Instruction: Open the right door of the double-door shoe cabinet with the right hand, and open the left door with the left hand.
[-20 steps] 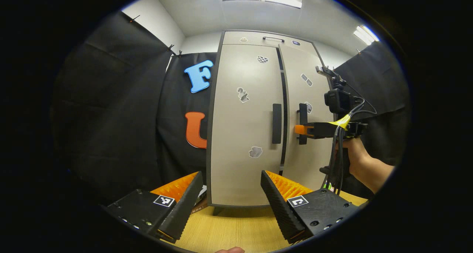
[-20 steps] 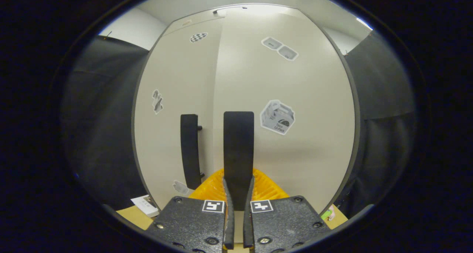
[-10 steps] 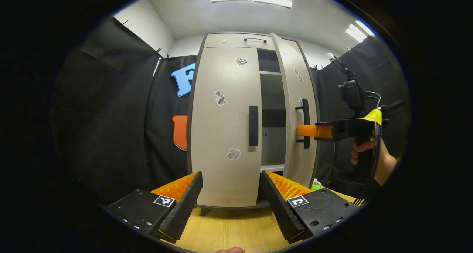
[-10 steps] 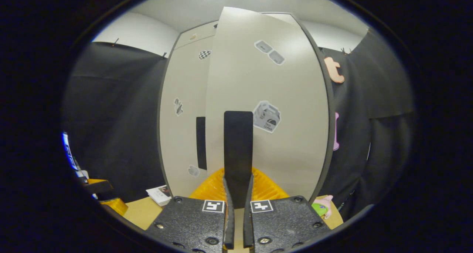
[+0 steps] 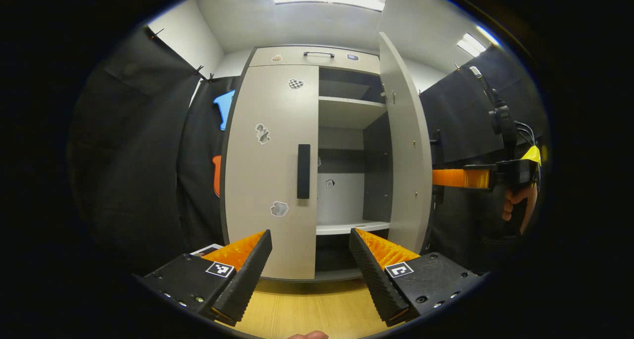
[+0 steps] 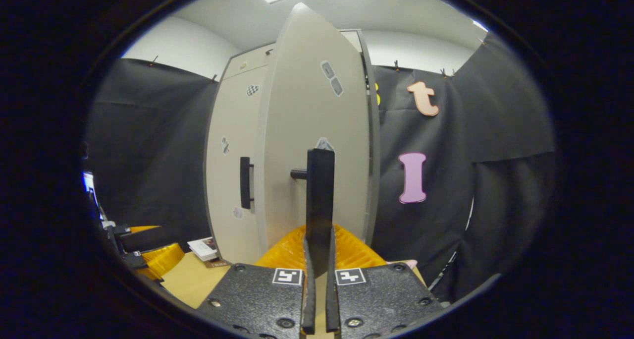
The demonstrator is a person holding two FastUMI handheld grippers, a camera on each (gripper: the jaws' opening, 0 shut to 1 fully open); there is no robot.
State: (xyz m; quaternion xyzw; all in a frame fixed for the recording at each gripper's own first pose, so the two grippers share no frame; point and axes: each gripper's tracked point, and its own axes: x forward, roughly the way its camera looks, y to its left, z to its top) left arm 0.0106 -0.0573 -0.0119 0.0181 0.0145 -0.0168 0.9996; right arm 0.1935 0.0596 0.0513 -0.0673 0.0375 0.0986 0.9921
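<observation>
I was in the middle of the first half of the job: the right door [image 5: 406, 145] stood swung well out from the shoe cabinet [image 5: 317, 56], roughly edge-on to the left gripper view, so I judged that door as good as open. My right gripper [image 6: 317, 259] was clamped on the right handle [image 6: 320, 200], both fingers pressed against the dark bar. In the left gripper view I could see that same gripper [image 5: 438, 178] reaching in from the right, a hand [image 5: 515, 205] holding it.

The left door [image 5: 270, 165] was shut, flat against the cabinet front, its dark upright left handle [image 5: 303, 171] near the inner edge. My left gripper [image 5: 311, 259] was spread wide, holding nothing, well short of that door above the wooden floor [image 5: 307, 309].

What I reckoned came next: let go of the right handle or simply hold the door where it was, then carry the left gripper forward and up to the left handle, line the fingers on either side of the bar, close, and pull along the hinge's arc.

The cabinet was tall and pale with a dark frame, small stickers dotted on both doors. Inside I could see a shelf [image 5: 349, 112] up high and a lower ledge [image 5: 346, 227], both bare as far as I could tell.
</observation>
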